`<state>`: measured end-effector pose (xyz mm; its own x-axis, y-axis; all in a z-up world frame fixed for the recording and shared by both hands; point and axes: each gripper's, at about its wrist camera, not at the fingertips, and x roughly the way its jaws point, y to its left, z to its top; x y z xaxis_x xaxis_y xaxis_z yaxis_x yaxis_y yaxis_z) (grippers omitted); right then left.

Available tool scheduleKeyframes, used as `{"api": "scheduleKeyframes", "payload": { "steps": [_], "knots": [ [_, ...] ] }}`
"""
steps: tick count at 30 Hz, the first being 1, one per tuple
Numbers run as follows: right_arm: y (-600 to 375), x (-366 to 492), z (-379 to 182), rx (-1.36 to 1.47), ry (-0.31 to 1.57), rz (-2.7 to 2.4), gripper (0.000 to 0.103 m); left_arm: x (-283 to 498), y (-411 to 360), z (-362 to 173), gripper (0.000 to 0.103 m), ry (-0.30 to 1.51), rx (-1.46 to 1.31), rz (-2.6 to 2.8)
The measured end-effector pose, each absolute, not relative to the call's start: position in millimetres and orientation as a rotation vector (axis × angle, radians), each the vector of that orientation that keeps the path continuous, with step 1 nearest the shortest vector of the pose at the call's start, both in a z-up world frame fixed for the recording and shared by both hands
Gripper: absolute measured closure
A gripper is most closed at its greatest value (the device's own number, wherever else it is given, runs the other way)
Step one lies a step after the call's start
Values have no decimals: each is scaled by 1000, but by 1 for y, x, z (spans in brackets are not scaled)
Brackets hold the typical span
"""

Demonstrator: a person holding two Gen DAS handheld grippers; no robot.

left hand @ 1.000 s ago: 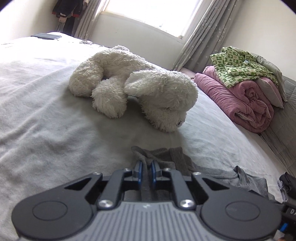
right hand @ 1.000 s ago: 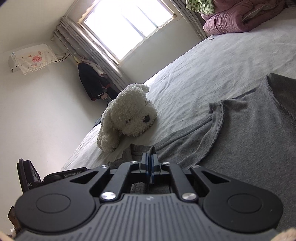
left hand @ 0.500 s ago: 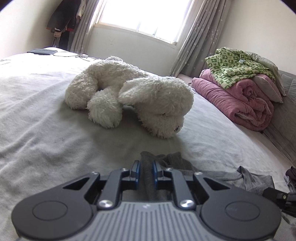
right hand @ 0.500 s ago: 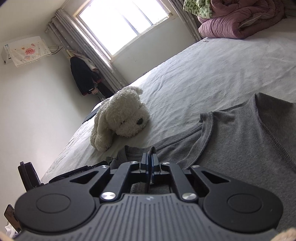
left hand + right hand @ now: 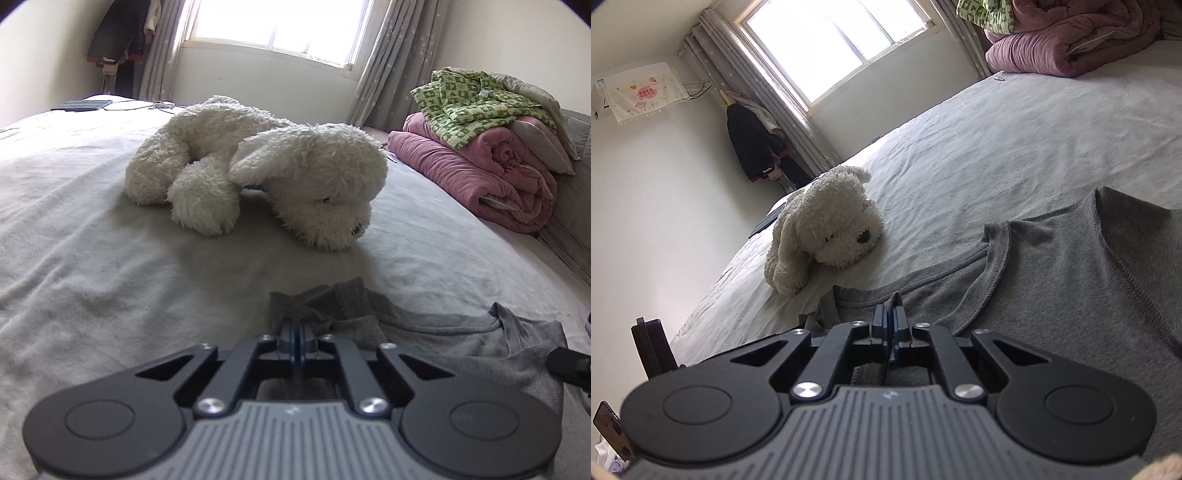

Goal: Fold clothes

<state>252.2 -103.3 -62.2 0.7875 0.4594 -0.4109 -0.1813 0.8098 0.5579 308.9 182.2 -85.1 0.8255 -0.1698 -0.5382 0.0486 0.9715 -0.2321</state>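
Observation:
A grey T-shirt [image 5: 443, 332] lies spread on the bed, its neckline [image 5: 997, 243] facing the plush dog. In the left wrist view my left gripper [image 5: 298, 326] is at a bunched corner of the shirt, its jaws closing tight on that cloth. In the right wrist view my right gripper [image 5: 892, 314] is shut on a raised pinch of the same shirt [image 5: 1071, 277] near the collar edge. Both grippers sit low over the fabric, close together.
A white plush dog [image 5: 277, 166] lies on the grey bed sheet [image 5: 92, 240] just beyond the shirt. Rolled pink quilt [image 5: 498, 173] with a green checked cloth [image 5: 469, 99] is stacked at the far right. A window and curtains stand behind.
The left jaws, slightly apart around the shirt corner before, have closed on it. The left gripper has shifted a little. The right gripper stays shut on the shirt.

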Motion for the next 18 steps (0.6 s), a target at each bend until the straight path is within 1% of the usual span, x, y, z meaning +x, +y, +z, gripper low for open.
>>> {"api": "scheduleKeyframes", "payload": {
  "steps": [2,3,6,7,8,9,11,12,13,15,16,17,18],
  "knots": [
    [-104,256,-66,492,595,330,98,308,181,-85,100,588,-197,-108],
    [-104,258,-69,477,614,299,101,308,180,-85,99,587,-191,-104],
    [-114,265,-77,493,662,273,100,307,179,-82,99,585,-176,-94],
    [-119,266,-78,520,670,284,98,305,179,-80,99,581,-175,-91],
    [-124,268,-79,547,677,295,89,303,180,-78,99,573,-176,-91],
    [-127,268,-78,557,683,309,88,300,180,-76,96,564,-178,-93],
    [-129,270,-81,589,712,361,79,292,182,-72,96,554,-186,-116],
    [-130,272,-82,606,727,388,57,288,183,-70,96,553,-187,-126],
    [-129,272,-84,630,737,413,48,284,183,-67,96,553,-183,-133],
    [-124,272,-86,647,745,450,48,274,182,-62,96,550,-165,-150],
    [-120,271,-86,630,743,461,53,268,180,-60,94,551,-157,-165],
    [-116,270,-86,614,740,471,59,262,179,-58,92,555,-150,-183],
    [-111,270,-86,596,746,478,74,256,178,-56,86,558,-143,-201]
  ]
}}
